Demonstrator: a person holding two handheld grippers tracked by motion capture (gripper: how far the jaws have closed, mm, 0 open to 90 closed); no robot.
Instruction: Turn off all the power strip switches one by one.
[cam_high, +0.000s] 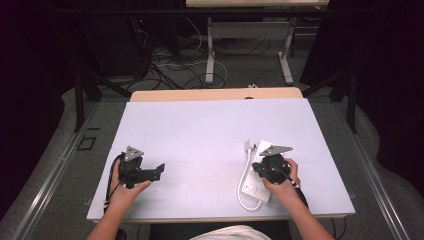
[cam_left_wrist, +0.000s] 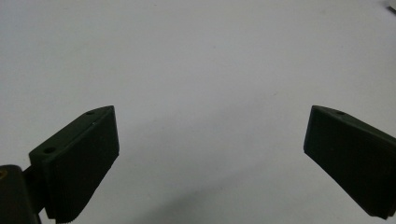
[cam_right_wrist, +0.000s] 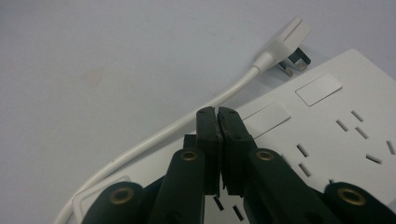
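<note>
Your left gripper (cam_left_wrist: 210, 158) sat over bare table (cam_high: 200, 130), jaws wide apart; right gripper (cam_right_wrist: 217, 122) jaws pressed together, empty, over white power strip (cam_right_wrist: 336, 121).

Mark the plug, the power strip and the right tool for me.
plug (cam_right_wrist: 287, 39), right gripper view, white body.
power strip (cam_right_wrist: 345, 112), right gripper view, top face by the sockets.
right tool (cam_right_wrist: 217, 114), right gripper view, between its closed tips.

The high view looks down from above on the whole table (cam_high: 210, 130). Each gripper view sits low and close, facing that same white table top.
</note>
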